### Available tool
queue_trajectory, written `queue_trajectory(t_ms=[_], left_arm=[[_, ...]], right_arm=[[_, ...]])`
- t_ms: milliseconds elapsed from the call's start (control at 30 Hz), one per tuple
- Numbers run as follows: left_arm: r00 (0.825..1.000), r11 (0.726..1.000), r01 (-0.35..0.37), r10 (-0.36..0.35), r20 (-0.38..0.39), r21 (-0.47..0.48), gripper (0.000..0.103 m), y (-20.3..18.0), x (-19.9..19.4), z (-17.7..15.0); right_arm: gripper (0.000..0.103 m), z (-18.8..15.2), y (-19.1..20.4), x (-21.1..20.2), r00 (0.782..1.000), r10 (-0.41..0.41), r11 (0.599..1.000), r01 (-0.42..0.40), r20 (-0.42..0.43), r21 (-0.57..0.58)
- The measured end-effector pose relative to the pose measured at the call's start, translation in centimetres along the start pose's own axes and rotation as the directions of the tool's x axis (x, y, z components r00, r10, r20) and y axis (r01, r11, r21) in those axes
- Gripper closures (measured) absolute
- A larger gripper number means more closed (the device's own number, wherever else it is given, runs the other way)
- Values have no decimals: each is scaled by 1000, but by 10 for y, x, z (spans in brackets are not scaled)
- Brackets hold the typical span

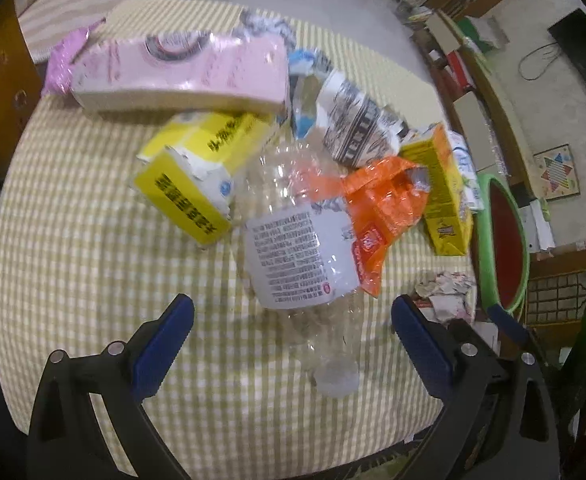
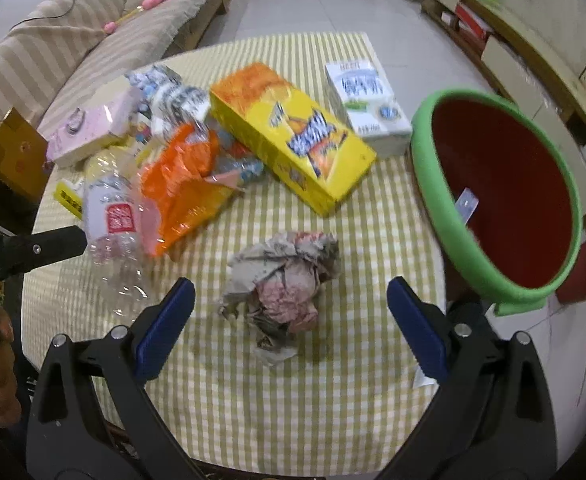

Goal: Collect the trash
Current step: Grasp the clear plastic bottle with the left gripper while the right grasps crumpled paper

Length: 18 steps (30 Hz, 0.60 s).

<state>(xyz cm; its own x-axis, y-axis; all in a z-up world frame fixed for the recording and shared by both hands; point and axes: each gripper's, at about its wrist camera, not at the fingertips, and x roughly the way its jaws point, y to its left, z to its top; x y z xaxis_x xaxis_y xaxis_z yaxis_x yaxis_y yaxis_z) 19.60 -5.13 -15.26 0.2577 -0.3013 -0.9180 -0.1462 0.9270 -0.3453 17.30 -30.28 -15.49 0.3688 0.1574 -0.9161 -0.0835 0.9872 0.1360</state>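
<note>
Trash lies on a checked tablecloth. In the left wrist view my left gripper is open, its blue fingers on either side of a crushed clear plastic bottle with a white label. Behind it lie an orange wrapper, a torn yellow box and a pink box. In the right wrist view my right gripper is open around a crumpled paper ball. A green-rimmed red bin stands at the right.
A long yellow snack box and a white carton lie behind the paper ball. The left gripper's arm shows at the left edge. A striped sofa stands beyond the table, shelves along the right wall.
</note>
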Motion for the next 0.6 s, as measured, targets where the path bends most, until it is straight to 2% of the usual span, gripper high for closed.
queue_trajectory(t_ms=[167,267,433,467,500,533,600], left_arm=[[999,999,-22,21,-30,-39,9,-5,24,3],[999,997,-26,23,-41,-75,9,-5,36,10],[997,990,-17,7,-71,-142,18,-1,56,16],[998,990,-21,13,-60,-137,20,-4,58,16],[998,992,-25,18,-58,-126,22,-6,60,16],[998,993,-18,12,-55,-114,35,-8,59,16],[998,995,17,-23,-59,-97,46,-12,57,14]], right_arm=[[8,-1,-6,16,1000,10,1000,-9,-27,28],[15,2,-10,23,999,28,999,-26,-41,41],[30,6,-8,32,997,62,997,-59,-55,41],[35,7,-7,33,996,73,997,-70,-58,40],[42,8,-6,34,995,85,996,-82,-61,39],[45,8,-4,35,994,89,996,-87,-63,36],[58,9,1,34,993,102,995,-101,-62,21]])
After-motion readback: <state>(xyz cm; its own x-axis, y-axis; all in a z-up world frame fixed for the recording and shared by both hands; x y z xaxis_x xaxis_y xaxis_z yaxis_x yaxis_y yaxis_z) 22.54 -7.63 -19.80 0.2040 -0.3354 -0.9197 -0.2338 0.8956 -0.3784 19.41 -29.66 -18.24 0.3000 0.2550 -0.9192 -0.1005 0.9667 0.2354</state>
